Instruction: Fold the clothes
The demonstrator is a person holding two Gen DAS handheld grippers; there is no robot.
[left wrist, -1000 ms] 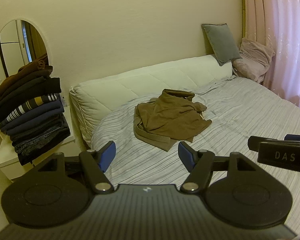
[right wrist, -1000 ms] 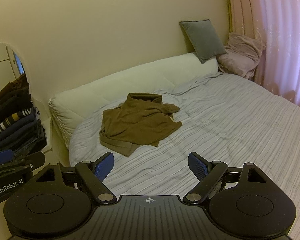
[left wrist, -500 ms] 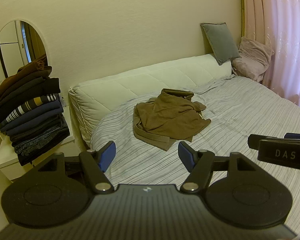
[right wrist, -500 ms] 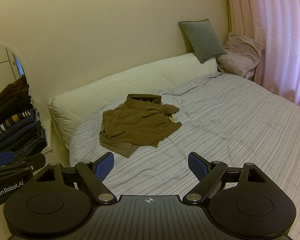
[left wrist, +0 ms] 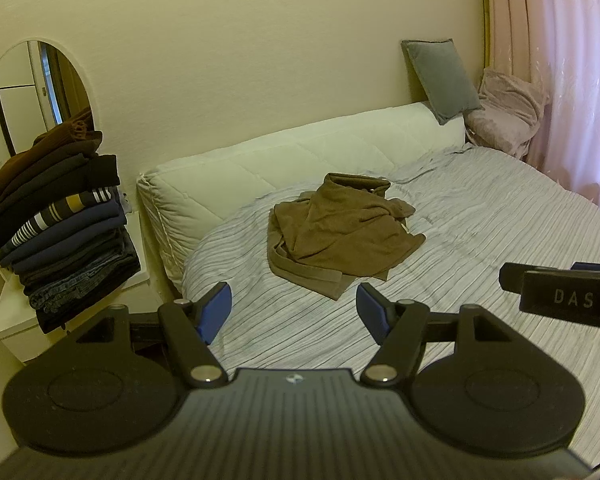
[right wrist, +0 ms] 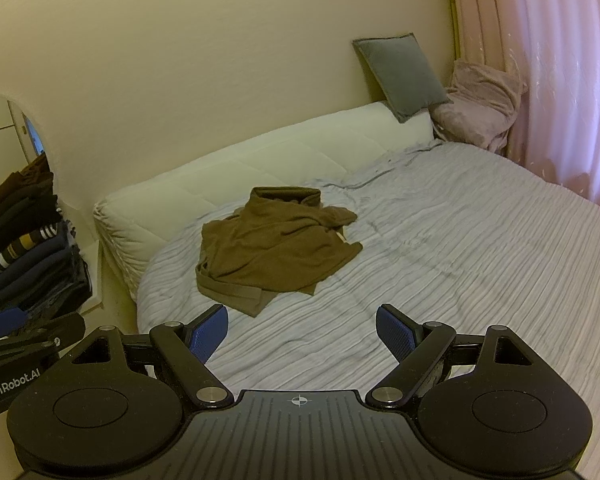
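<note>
A crumpled brown garment point(left wrist: 340, 236) point(right wrist: 271, 252) lies on the striped bed point(left wrist: 480, 224) point(right wrist: 460, 248), near the white headboard cushion. My left gripper point(left wrist: 293, 312) hovers open over the bed's near edge, short of the garment, with nothing between its blue pads. My right gripper point(right wrist: 302, 330) is likewise open and empty, also short of the garment. In the left wrist view the right gripper's side point(left wrist: 560, 296) shows at the right edge. The left gripper's side point(right wrist: 15, 344) shows at the left edge of the right wrist view.
A tall stack of folded dark clothes point(left wrist: 55, 232) point(right wrist: 23, 256) sits on a white nightstand point(left wrist: 7, 312) left of the bed, before an oval mirror point(left wrist: 27, 92). A grey pillow point(left wrist: 444, 76) and pink pillow point(left wrist: 504, 120) lean at the head. Pink curtains point(left wrist: 560, 60) hang on the right.
Both views have shifted very slightly; the garment sits a touch lower and nearer in frame. Both grippers stay open and nothing on the bed has moved.
</note>
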